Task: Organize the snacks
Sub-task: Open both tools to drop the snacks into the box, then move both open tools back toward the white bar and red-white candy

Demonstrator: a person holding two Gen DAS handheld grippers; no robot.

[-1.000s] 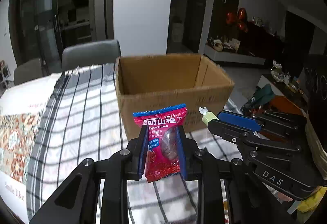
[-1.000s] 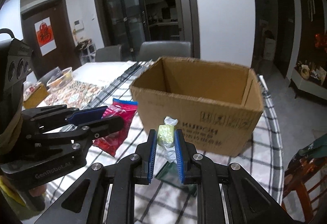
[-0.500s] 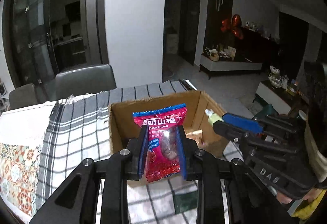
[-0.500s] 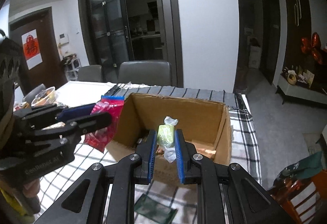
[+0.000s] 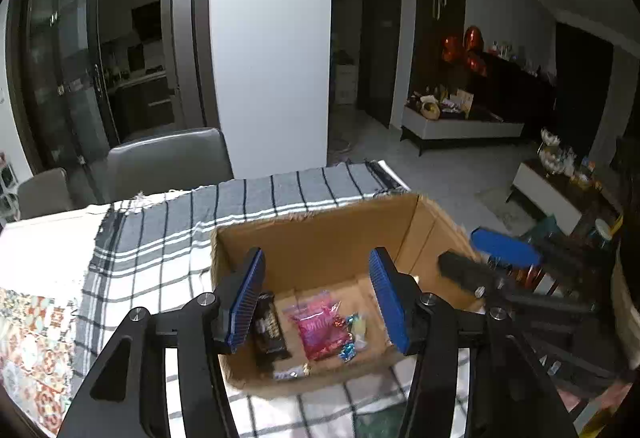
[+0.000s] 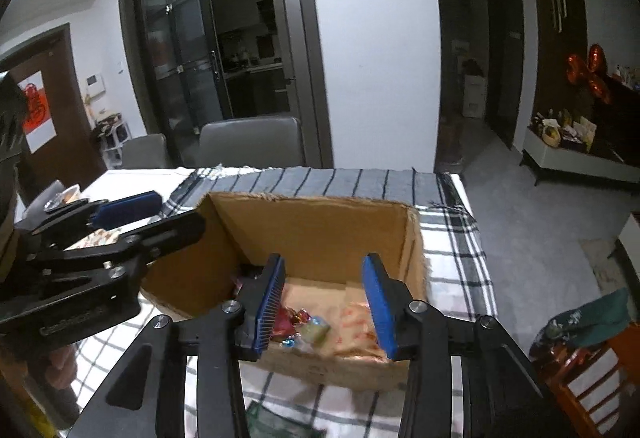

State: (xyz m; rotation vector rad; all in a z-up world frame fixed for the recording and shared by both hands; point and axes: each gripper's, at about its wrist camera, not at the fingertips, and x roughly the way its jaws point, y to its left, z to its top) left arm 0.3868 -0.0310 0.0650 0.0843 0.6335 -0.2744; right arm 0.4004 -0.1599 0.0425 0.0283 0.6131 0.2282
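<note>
Both claws released: left claw [image 5: 316,294] and right claw [image 6: 325,302] hang empty over the box [image 5: 320,238]. Red pack [image 5: 320,326] and green candy [image 6: 316,330] lie inside. Risk: lowering snags a box wall, dragging it across the worktop [image 5: 152,238].

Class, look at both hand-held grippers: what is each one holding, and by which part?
Nothing. The left hand-held gripper and right hand-held gripper are both open above the brown cardboard box.
</note>
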